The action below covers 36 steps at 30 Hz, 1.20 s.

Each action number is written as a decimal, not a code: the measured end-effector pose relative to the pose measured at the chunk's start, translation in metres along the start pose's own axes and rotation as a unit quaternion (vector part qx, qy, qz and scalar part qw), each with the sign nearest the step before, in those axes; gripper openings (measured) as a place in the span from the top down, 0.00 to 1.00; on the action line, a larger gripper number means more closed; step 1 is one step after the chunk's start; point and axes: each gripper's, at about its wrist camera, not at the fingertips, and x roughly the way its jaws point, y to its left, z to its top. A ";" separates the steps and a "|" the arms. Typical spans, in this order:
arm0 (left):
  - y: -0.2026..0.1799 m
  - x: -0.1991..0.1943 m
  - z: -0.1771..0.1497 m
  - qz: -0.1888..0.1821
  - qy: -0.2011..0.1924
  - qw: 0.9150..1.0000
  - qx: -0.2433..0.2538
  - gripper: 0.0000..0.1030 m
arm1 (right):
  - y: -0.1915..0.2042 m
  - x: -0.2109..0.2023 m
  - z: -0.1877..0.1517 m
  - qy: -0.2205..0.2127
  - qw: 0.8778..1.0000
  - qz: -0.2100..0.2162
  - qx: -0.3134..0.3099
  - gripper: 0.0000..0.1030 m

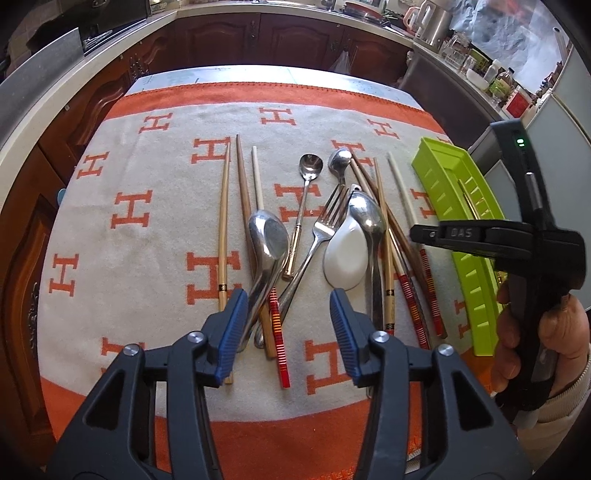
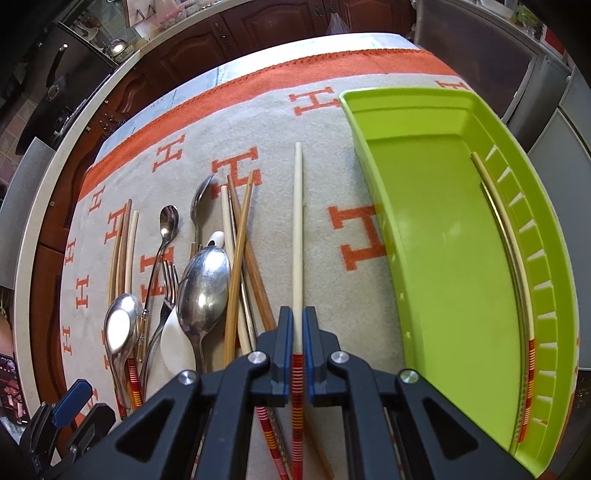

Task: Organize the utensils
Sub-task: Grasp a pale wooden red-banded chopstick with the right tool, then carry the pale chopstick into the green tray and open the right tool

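Observation:
Chopsticks, metal spoons, a fork (image 1: 317,236) and a white ceramic spoon (image 1: 347,258) lie on an orange-and-grey towel (image 1: 147,177). My right gripper (image 2: 297,325) is shut on a cream chopstick with a red striped end (image 2: 297,229), which points away over the towel. A green tray (image 2: 443,229) lies to its right with one chopstick (image 2: 509,236) along its far wall. My left gripper (image 1: 288,306) is open and empty, above the handles of a large metal spoon (image 1: 267,236) and the fork. The right gripper's body (image 1: 517,243) shows in the left wrist view over the tray (image 1: 443,173).
Dark wooden kitchen cabinets and a pale counter (image 1: 110,55) surround the table on the far and left sides. Bottles and a kettle (image 1: 432,22) stand on the counter at the back right. A grey appliance (image 2: 480,51) stands behind the tray.

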 end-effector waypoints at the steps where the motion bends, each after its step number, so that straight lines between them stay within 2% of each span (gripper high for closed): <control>1: 0.000 0.000 0.000 0.005 0.001 1.000 0.000 0.58 | -0.001 -0.003 0.000 -0.004 1.000 0.003 -0.001 0.95; 5: 0.002 0.003 0.001 0.033 0.010 0.999 -0.006 0.58 | -0.004 -0.027 -0.005 -0.025 0.999 0.023 -0.009 0.95; 10: 0.000 0.005 0.001 0.036 0.019 0.999 -0.006 0.58 | -0.016 -0.060 -0.008 -0.057 0.998 0.031 -0.017 0.95; 14: -0.012 0.008 0.002 0.024 0.023 0.999 0.003 0.58 | -0.035 -0.080 -0.012 -0.082 0.996 0.004 -0.018 0.95; 16: -0.018 0.007 0.002 0.006 0.016 1.000 0.005 0.58 | -0.047 -0.086 -0.013 -0.090 0.996 -0.009 -0.015 0.95; 21: -0.043 0.003 0.003 -0.026 0.000 0.999 0.044 0.58 | -0.078 -0.085 -0.016 -0.085 0.996 -0.023 -0.001 0.95; 24: -0.052 0.009 0.005 -0.045 0.015 0.998 0.043 0.58 | -0.094 -0.079 -0.020 -0.073 0.997 -0.020 0.011 0.94; 30: -0.068 0.032 0.008 -0.056 0.058 0.996 0.036 0.58 | -0.114 -0.069 -0.024 -0.058 0.998 -0.020 0.024 0.94; 36: -0.079 0.049 0.014 -0.061 0.073 0.995 0.043 0.58 | -0.135 -0.078 -0.024 -0.083 0.995 -0.001 0.063 0.80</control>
